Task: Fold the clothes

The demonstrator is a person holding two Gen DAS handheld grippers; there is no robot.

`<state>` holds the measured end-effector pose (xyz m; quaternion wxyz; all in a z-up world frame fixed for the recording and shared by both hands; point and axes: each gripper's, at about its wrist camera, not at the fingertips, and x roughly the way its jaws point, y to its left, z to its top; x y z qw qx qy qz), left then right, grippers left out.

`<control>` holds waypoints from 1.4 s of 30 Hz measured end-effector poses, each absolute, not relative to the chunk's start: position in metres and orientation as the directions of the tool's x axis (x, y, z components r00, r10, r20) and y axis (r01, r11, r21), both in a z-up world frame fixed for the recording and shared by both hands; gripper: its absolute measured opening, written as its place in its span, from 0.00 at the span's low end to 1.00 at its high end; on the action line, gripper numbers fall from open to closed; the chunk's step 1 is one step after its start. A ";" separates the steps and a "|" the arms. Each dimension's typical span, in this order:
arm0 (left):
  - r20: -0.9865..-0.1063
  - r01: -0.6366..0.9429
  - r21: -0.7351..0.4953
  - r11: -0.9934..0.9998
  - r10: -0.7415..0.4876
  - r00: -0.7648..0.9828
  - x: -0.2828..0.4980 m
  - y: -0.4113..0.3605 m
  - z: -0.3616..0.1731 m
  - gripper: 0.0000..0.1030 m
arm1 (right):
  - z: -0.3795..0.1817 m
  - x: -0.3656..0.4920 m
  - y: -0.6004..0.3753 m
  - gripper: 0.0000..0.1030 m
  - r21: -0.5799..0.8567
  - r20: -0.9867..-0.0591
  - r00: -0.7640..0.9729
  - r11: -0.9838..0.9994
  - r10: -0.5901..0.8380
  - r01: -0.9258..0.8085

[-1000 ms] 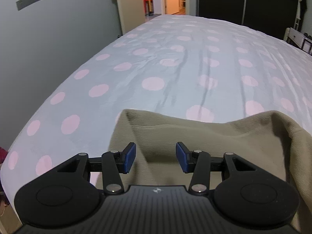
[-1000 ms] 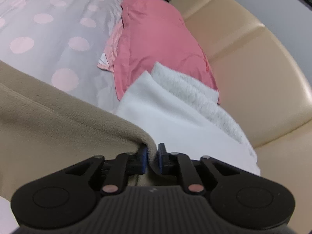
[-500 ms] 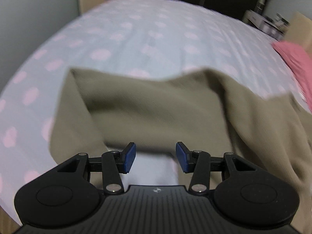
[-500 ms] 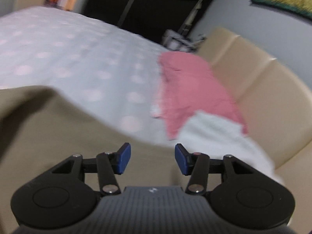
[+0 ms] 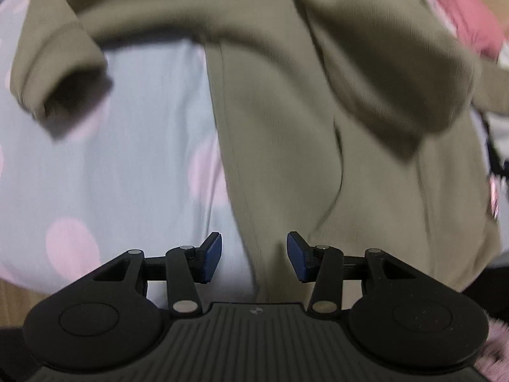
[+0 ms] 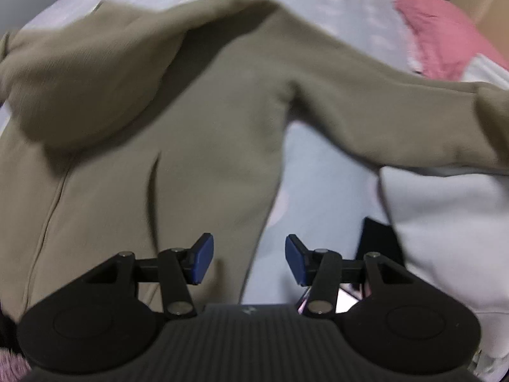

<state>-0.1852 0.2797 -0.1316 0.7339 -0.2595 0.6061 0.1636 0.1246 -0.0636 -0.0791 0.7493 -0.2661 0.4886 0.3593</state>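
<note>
Bed with the polka-dot sheet is used as the folding surface, so the olive fleece hoodie is laid flat with sleeves spread out, probably for easy folding. Left tool and right tool are both held wide apart with nothing gripped, parked over the hem.

Left side of bed: bare polka-dot sheet is lying open between the olive sweatshirt body and its left sleeve cuff, giving free passage.
Left gripper: its jaws are standing apart, straddling the sweatshirt's side edge, with nothing between them.
Right gap: a wedge of sheet is showing between the sweatshirt body and its outstretched right sleeve.
Right gripper: its jaws are gaping over that wedge.
Right obstacles: a white folded garment is crowding the near right, the sleeve is lying across it, and a pink garment is sitting beyond.
</note>
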 end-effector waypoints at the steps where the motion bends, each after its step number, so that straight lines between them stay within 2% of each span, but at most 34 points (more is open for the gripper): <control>1: -0.975 -0.544 -0.188 0.818 -0.090 0.202 -0.187 0.275 -0.134 0.42 | -0.083 0.121 -0.063 0.52 -0.035 -0.933 0.237 0.585 0.272 -0.810; 10: -0.982 -0.518 -0.186 0.835 -0.137 0.131 -0.188 0.257 -0.157 0.43 | -0.114 0.110 -0.071 0.52 0.017 -0.988 0.073 0.567 0.135 -0.823; 13: -0.982 -0.522 -0.190 0.832 -0.151 0.117 -0.187 0.257 -0.164 0.47 | -0.130 0.118 -0.077 0.52 0.080 -0.994 -0.018 0.591 0.111 -0.802; 16: -0.981 -0.526 -0.195 0.828 -0.165 0.103 -0.187 0.257 -0.172 0.47 | -0.146 0.120 -0.080 0.52 0.121 -0.992 -0.074 0.602 0.103 -0.789; 19: -0.980 -0.530 -0.199 0.825 -0.179 0.090 -0.187 0.257 -0.179 0.30 | -0.155 0.118 -0.082 0.49 0.146 -0.989 -0.098 0.612 0.110 -0.777; 20: -0.979 -0.531 -0.200 0.823 -0.183 0.085 -0.187 0.257 -0.181 0.29 | -0.156 0.117 -0.082 0.45 0.150 -0.988 -0.102 0.610 0.113 -0.778; 22: -0.975 -0.527 -0.222 0.821 -0.197 0.105 -0.190 0.260 -0.170 0.22 | -0.150 0.113 -0.080 0.31 0.153 -0.988 -0.102 0.598 0.119 -0.787; 23: -0.972 -0.524 -0.234 0.819 -0.204 0.116 -0.193 0.262 -0.163 0.18 | -0.146 0.111 -0.079 0.18 0.150 -0.988 -0.097 0.589 0.121 -0.794; 24: -0.969 -0.521 -0.246 0.817 -0.211 0.128 -0.195 0.263 -0.157 0.16 | -0.140 0.108 -0.078 0.13 0.143 -0.989 -0.088 0.578 0.121 -0.803; 29: -0.952 -0.504 -0.305 0.808 -0.245 0.184 -0.205 0.271 -0.124 0.11 | -0.098 0.098 -0.076 0.09 0.114 -0.990 -0.052 0.540 0.127 -0.834; 34: -0.932 -0.470 -0.350 0.810 -0.249 0.263 -0.206 0.291 -0.052 0.10 | -0.044 0.086 -0.074 0.08 0.142 -0.985 -0.071 0.518 0.155 -0.844; 39: -0.959 -0.458 -0.261 0.849 -0.174 0.223 -0.203 0.293 -0.002 0.10 | -0.005 0.072 -0.065 0.08 0.172 -0.980 -0.105 0.463 0.168 -0.870; 42: -0.971 -0.469 -0.233 0.852 -0.177 0.161 -0.207 0.295 -0.013 0.10 | -0.005 0.052 -0.060 0.08 0.190 -0.979 -0.138 0.425 0.151 -0.885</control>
